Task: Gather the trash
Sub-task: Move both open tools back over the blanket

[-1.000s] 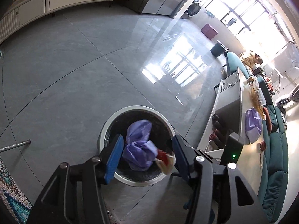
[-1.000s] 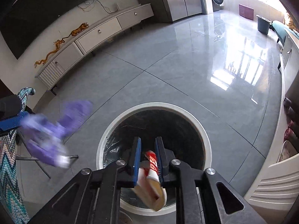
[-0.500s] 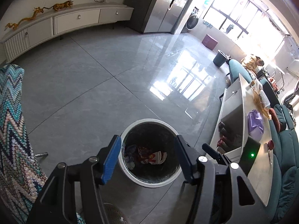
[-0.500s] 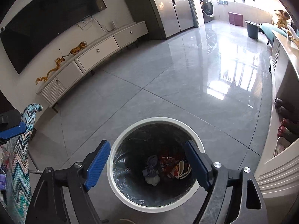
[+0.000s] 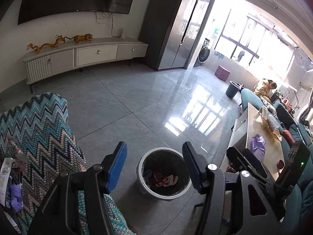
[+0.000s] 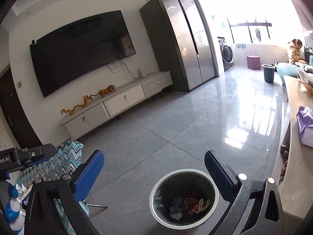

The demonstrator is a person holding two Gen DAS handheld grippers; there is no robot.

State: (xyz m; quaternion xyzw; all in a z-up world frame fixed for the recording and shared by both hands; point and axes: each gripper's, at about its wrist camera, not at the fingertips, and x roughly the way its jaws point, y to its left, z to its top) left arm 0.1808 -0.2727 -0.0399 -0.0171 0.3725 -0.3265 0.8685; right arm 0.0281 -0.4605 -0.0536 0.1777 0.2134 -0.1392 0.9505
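Observation:
A round white-rimmed trash bin (image 5: pixel 140 168) with a dark liner stands on the grey floor; it also shows in the right wrist view (image 6: pixel 214 186). Inside lie a red and white wrapper (image 5: pixel 164 180) (image 6: pixel 195 203) and a crumpled purple piece (image 6: pixel 176 205). My left gripper (image 5: pixel 154 166) is open and empty, raised above the bin. My right gripper (image 6: pixel 154 174) is open and empty, also above the bin. More purple trash (image 5: pixel 15 197) and a white wrapper (image 5: pixel 4 176) lie on the zigzag cloth at left. A purple bag (image 5: pixel 258 143) (image 6: pixel 305 121) lies on the long table.
A zigzag-patterned teal cloth (image 5: pixel 41 133) covers a seat at left. A long pale table (image 5: pixel 252 125) and teal sofa (image 5: pixel 301 186) run along the right. A TV cabinet (image 6: pixel 121 98), fridge (image 6: pixel 185 45) and a second bucket (image 6: pixel 268 72) stand farther off. A person (image 6: pixel 294 51) sits at the far right.
Both grippers let go of their trash, the purple piece and the red and white wrapper, which now lie in the bin. Both have since risen and tilted up, jaws wide.

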